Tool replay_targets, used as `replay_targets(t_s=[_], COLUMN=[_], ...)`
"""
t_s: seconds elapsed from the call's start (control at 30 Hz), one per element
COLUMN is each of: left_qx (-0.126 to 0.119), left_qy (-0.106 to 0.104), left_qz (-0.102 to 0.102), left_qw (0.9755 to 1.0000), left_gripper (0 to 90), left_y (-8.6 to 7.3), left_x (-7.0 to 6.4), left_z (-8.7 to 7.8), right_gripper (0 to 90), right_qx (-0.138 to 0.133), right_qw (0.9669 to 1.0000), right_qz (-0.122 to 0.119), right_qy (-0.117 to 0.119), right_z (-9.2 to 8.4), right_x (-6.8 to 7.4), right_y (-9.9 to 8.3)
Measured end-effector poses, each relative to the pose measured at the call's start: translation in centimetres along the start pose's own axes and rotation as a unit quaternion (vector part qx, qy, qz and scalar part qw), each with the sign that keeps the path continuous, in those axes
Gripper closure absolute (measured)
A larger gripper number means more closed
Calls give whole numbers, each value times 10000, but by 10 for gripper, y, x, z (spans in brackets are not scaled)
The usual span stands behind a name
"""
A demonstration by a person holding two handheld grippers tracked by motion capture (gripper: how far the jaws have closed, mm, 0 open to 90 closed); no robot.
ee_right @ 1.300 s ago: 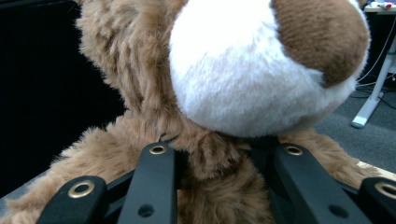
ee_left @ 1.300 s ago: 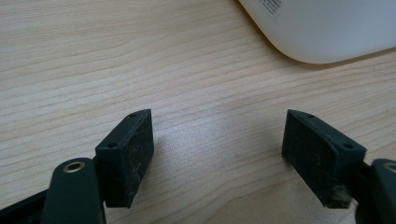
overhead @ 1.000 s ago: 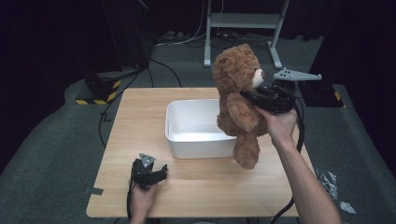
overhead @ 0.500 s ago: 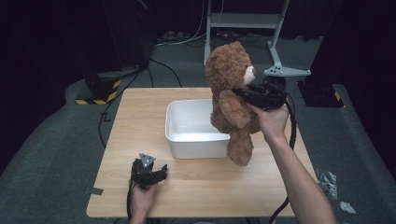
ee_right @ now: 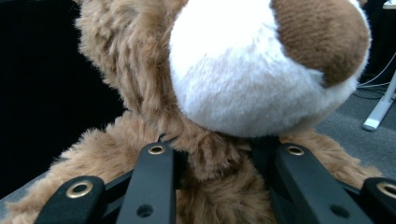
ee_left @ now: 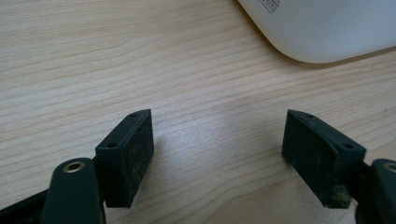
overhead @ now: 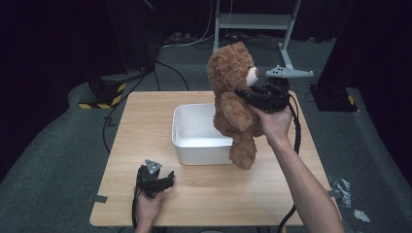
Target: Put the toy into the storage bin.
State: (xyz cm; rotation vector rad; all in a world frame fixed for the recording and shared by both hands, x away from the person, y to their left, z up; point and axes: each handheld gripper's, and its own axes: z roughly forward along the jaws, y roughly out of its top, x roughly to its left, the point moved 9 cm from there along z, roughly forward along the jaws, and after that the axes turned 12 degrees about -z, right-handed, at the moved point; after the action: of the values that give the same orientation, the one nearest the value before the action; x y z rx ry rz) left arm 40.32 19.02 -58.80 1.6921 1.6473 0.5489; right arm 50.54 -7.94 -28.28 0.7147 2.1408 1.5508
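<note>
A brown teddy bear (overhead: 233,102) with a white muzzle (ee_right: 243,74) hangs upright in the air over the right end of a white tub (overhead: 194,131) on the wooden table (overhead: 141,116). My right gripper (overhead: 245,96) is shut on the bear's neck, just under the muzzle, with both jaws sunk into the fur (ee_right: 215,158). One leg dangles in front of the tub's right front corner. My left gripper (overhead: 165,180) rests on the table near the front edge, jaws wide apart over bare wood (ee_left: 219,140), with the tub's corner (ee_left: 317,28) just beyond.
A grey metal stand (overhead: 252,22) and cables lie on the floor behind the table. A yellow-and-black striped block (overhead: 104,97) sits off the table's back left corner. Crumpled scraps (overhead: 342,187) lie on the floor at right.
My right gripper has carried the bear a little leftward, bringing it further over the tub. The left gripper has stayed put.
</note>
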Motion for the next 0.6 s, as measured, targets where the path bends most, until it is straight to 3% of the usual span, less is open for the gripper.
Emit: replay_targets(t_s=[0.6], left_qx=[11], left_qy=[37], left_qz=[2], left_qw=[10000], left_gripper=[251], left_y=[0], left_x=[1], left_z=[0], right_gripper=[694], right_qx=[88], right_qw=[9999], right_qz=[-47], right_qy=[69], right_z=[20], right_x=[7], right_y=[7])
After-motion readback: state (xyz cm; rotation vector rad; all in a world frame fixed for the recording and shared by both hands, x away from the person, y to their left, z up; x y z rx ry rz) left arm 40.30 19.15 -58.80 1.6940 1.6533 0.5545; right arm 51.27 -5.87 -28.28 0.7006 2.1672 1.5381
